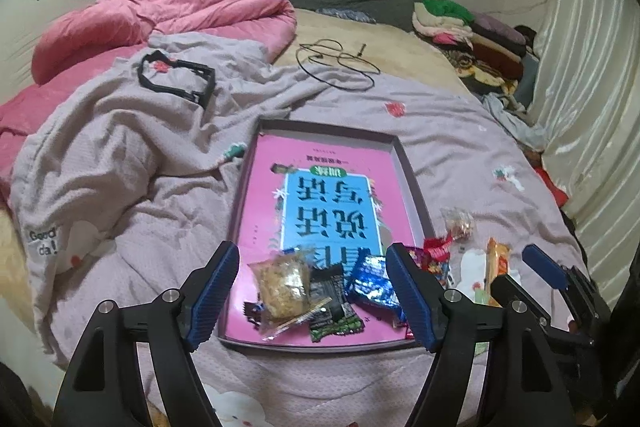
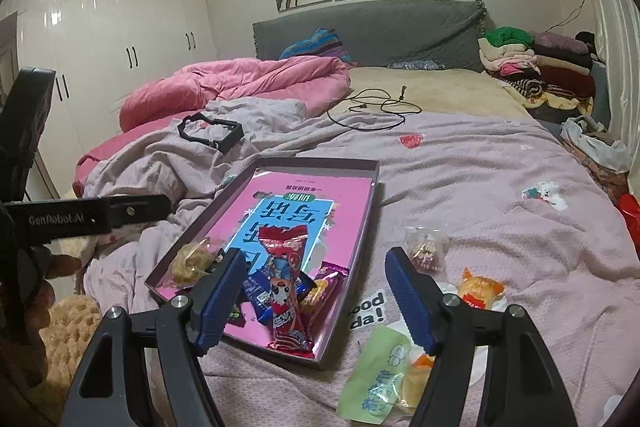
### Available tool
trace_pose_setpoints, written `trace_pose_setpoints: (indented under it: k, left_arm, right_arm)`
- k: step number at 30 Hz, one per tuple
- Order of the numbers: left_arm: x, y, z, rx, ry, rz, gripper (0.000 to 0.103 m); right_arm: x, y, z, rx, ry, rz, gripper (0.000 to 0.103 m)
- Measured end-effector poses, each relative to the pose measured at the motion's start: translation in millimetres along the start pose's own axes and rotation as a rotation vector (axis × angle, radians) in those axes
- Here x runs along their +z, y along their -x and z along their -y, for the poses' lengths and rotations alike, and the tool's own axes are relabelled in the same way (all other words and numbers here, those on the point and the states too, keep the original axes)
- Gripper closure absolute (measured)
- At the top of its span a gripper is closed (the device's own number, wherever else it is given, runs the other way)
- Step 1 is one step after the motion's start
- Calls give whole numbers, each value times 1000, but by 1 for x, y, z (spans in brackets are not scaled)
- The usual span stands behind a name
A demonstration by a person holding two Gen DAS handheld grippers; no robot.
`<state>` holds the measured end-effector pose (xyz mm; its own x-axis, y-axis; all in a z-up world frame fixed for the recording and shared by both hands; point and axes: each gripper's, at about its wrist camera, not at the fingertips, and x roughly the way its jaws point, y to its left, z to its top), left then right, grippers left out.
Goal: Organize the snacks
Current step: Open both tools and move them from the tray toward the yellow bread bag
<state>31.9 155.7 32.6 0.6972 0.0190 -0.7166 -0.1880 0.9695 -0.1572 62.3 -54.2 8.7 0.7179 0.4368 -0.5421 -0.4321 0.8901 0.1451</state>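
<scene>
A shallow box tray lies on the lilac bedspread with a pink book flat inside it. At its near end lie a yellow noodle packet, a black packet and a blue packet. My left gripper hangs open above them and touches none. In the right wrist view my right gripper is open over a long red packet that lies in the tray. On the bedspread to the right are a clear candy bag, an orange packet and a green packet.
A black plastic frame and a looped cable lie farther up the bed. A pink duvet is bunched at the left and folded clothes are stacked at the right by the curtain. A hand holds the left gripper's body.
</scene>
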Motion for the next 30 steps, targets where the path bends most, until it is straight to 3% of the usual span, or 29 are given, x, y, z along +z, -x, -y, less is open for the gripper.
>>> trace_pose_setpoints:
  k: [13, 30]
  left_arm:
    - [11, 18, -8, 2, 32, 37, 26]
    - [4, 25, 46, -69, -83, 21, 26]
  right_arm:
    - [2, 13, 24, -39, -52, 31, 30]
    - [2, 39, 98, -151, -188, 73, 26]
